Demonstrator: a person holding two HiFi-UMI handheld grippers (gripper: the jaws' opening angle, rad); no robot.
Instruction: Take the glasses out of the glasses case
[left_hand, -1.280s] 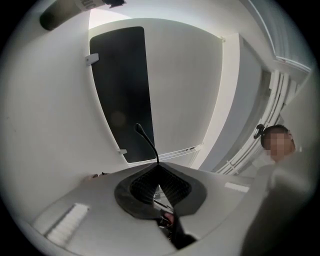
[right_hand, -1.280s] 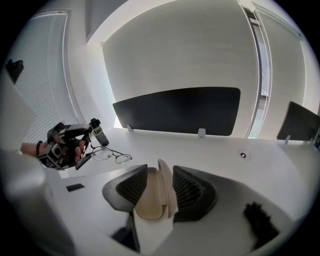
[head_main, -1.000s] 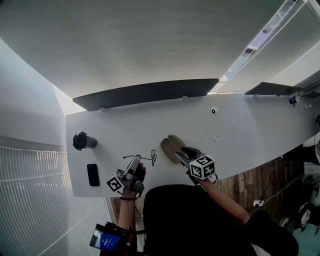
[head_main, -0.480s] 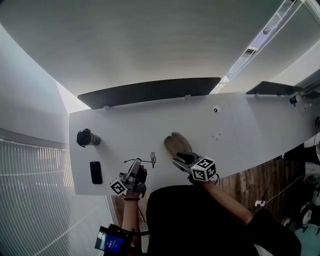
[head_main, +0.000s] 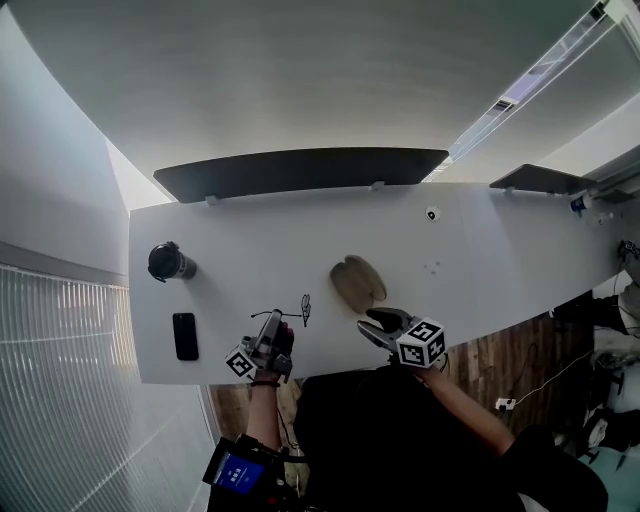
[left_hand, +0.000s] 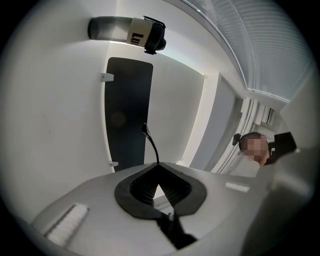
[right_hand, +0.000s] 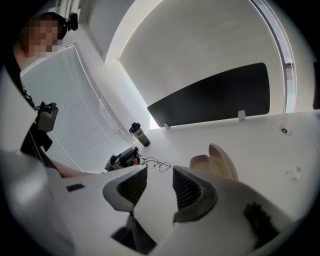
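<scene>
The thin black-framed glasses are out of the case, low over the white table near its front edge. My left gripper is shut on one temple arm; in the left gripper view the arm sticks up from the closed jaws. The tan glasses case lies open and empty at the table's middle. My right gripper hangs open just in front of the case, apart from it, nothing between its fingers. In the right gripper view the case and glasses lie beyond the open jaws.
A dark tumbler lies at the table's left, with a black phone in front of it. A long dark panel runs along the far edge. A small round fitting sits at the back right.
My left gripper has sunk toward the table's front edge with the glasses still in it. My right gripper has drawn back from the case toward the front edge.
</scene>
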